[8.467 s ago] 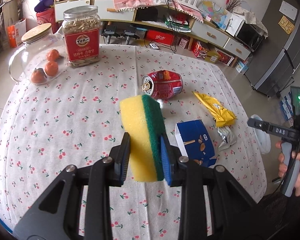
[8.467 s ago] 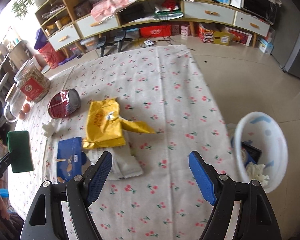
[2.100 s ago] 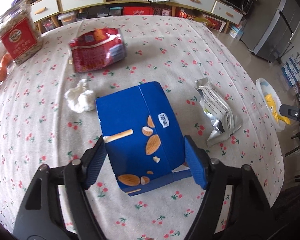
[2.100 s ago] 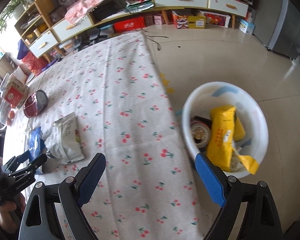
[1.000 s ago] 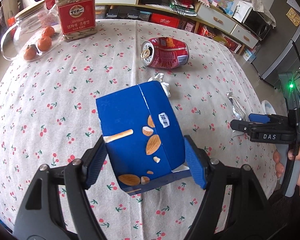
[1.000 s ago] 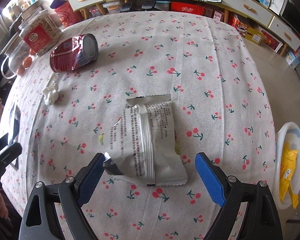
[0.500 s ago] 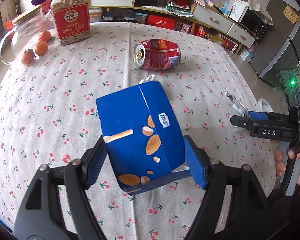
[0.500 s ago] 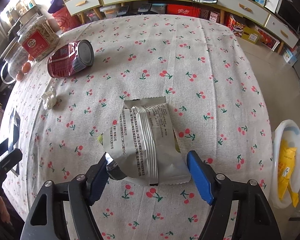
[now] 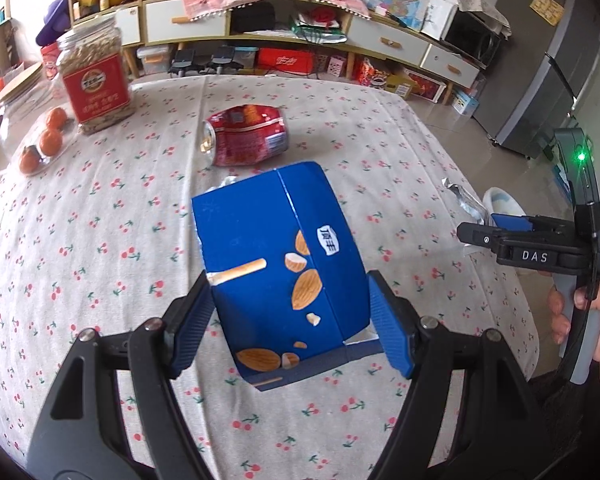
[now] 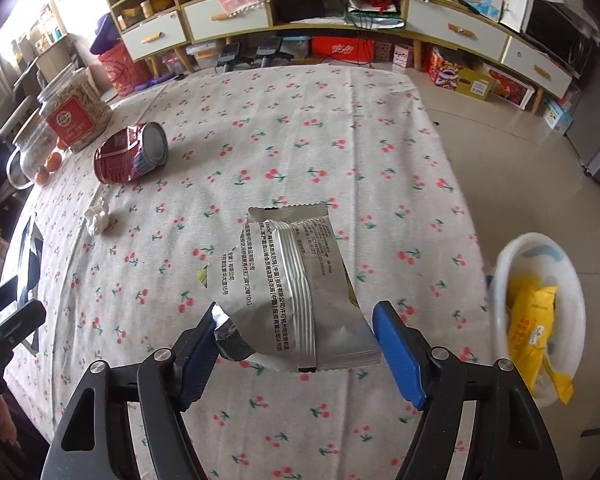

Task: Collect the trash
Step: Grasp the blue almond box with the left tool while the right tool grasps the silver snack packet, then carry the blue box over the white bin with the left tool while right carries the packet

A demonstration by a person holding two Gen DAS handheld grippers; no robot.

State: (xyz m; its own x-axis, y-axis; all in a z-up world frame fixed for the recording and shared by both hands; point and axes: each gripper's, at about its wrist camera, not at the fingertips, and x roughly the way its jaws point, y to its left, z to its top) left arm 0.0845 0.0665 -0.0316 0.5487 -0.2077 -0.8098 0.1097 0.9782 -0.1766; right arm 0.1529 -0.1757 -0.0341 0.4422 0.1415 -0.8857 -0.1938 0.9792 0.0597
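Left gripper [image 9: 290, 328], lower centre, fingers clamped across the blue snack box [image 9: 278, 268], lifted off the worktop [image 9: 100, 220]; right gripper [image 10: 298, 350], fingers just closing, pinches the silver wrapper [image 10: 290, 276], for carrying to the white bin [image 10: 500, 276] at right

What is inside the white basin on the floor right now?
The white basin holds a yellow snack bag leaning against its wall. Whatever lies beneath the bag is covered, and the basin's near side is cut off by the right gripper.

Blue snack box [image 9: 276, 264] clamped between left fingers [image 9: 190, 326]; silver wrapper [image 10: 296, 284] pinched between right fingers [image 10: 398, 354] — both lifted.
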